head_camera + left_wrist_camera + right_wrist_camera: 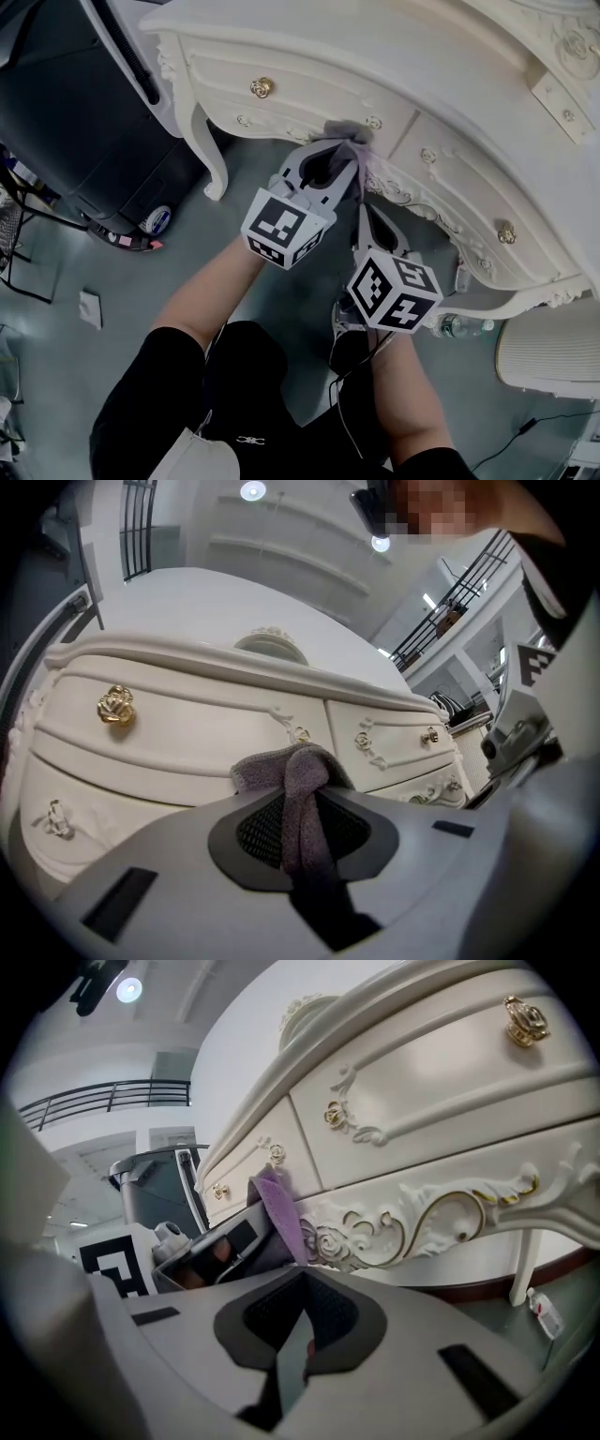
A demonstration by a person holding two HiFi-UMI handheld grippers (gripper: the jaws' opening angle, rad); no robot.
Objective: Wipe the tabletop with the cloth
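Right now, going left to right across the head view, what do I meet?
White scrap on the floor → left gripper holding the cloth → right gripper → plastic bottle → white ribbed object.

The cloth [281, 766], at the middle of the left gripper view, is showing a soft, napped, matt grey-purple weave. It is bunching against the ribbed, black, rubbery pads [258, 832] of the left tongs [300, 803], whose shells are looking like smooth, matt grey plastic. The counter [206, 733] is gleaming with cream satin lacquer over carved relief. Its rose knob [116, 705], at left, is shining like polished brass. In the head view's middle, a marker cube [284, 228] is showing matt printed faces. The floor [122, 309] is looking dull and smooth.
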